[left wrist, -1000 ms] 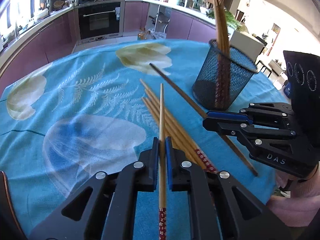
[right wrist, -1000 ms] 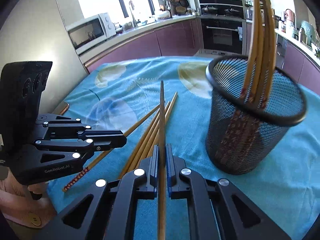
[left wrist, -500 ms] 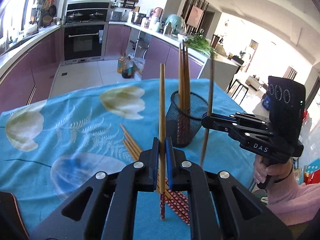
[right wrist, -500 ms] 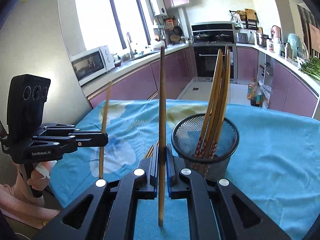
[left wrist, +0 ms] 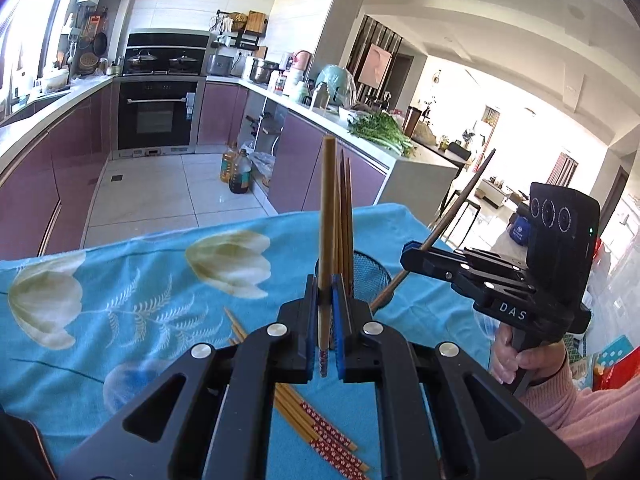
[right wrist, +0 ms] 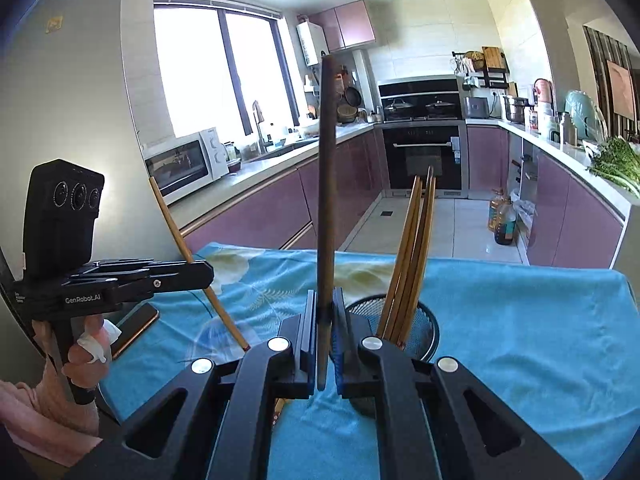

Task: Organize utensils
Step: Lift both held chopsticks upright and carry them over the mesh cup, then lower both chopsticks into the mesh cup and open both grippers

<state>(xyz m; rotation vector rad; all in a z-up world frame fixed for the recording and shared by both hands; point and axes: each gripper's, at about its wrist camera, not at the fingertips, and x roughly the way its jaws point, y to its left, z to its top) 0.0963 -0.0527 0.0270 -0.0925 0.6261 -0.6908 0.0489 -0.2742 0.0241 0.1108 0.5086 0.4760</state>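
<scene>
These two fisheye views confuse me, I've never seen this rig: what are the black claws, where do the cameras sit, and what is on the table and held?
There is no robot arm. A person holds a handheld black gripper in each hand, and each picture comes from a camera on one gripper, looking forward along its fingers.

In the left wrist view the left gripper is shut on a light chopstick, and the right gripper shows alongside. In the right wrist view the right gripper is shut on a darker chopstick.

On the blue flowered tablecloth stands a black mesh cup already holding several chopsticks. More loose chopsticks lie on the cloth.
</scene>
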